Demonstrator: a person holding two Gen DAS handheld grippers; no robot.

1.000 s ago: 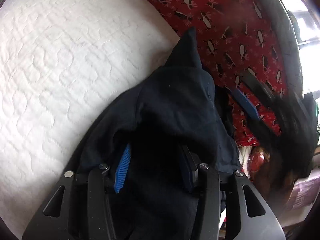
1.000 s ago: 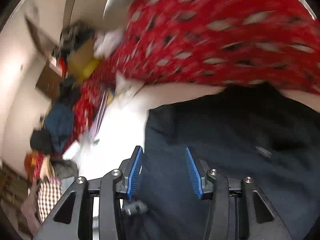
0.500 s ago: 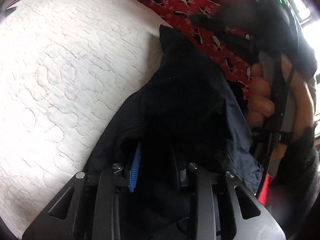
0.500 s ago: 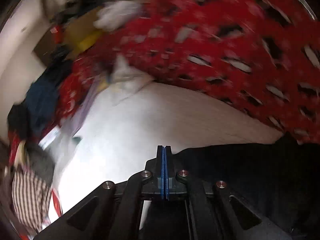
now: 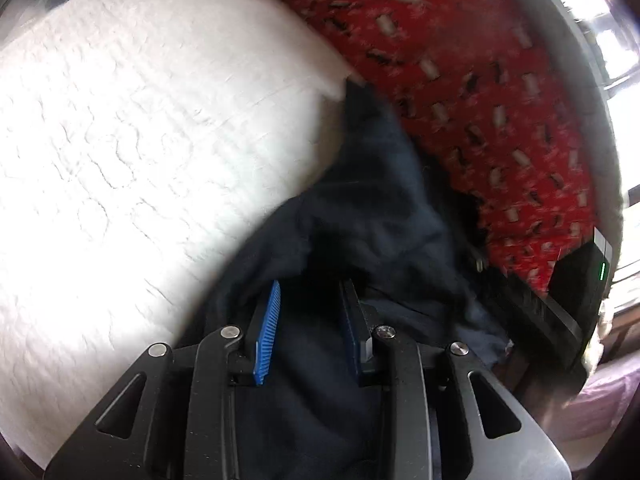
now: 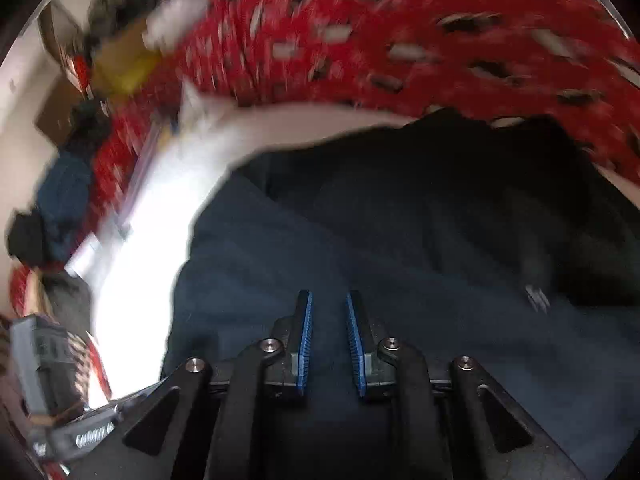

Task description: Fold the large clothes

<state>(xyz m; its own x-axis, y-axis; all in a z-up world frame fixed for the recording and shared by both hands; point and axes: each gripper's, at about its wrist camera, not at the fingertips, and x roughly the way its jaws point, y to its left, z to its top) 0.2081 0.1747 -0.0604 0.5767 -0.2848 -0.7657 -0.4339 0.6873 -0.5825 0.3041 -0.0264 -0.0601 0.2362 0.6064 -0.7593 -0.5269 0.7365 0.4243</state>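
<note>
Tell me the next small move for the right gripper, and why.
Probably lower the right gripper and close on the dark garment: its jaws have just been opening and stand apart above the cloth with nothing pinched, while the left gripper has fabric bunched between its fingers.

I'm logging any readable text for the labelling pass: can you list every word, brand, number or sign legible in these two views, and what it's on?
None can be read in either view.
The red patterned fabric carries small black-and-white figures, smeared by blur, no letters.
The dark garment shows a small pale tag, too blurred to read.
The black device shows only a green light, no characters.
The grey box at the left edge has marks too blurred to read.
</note>
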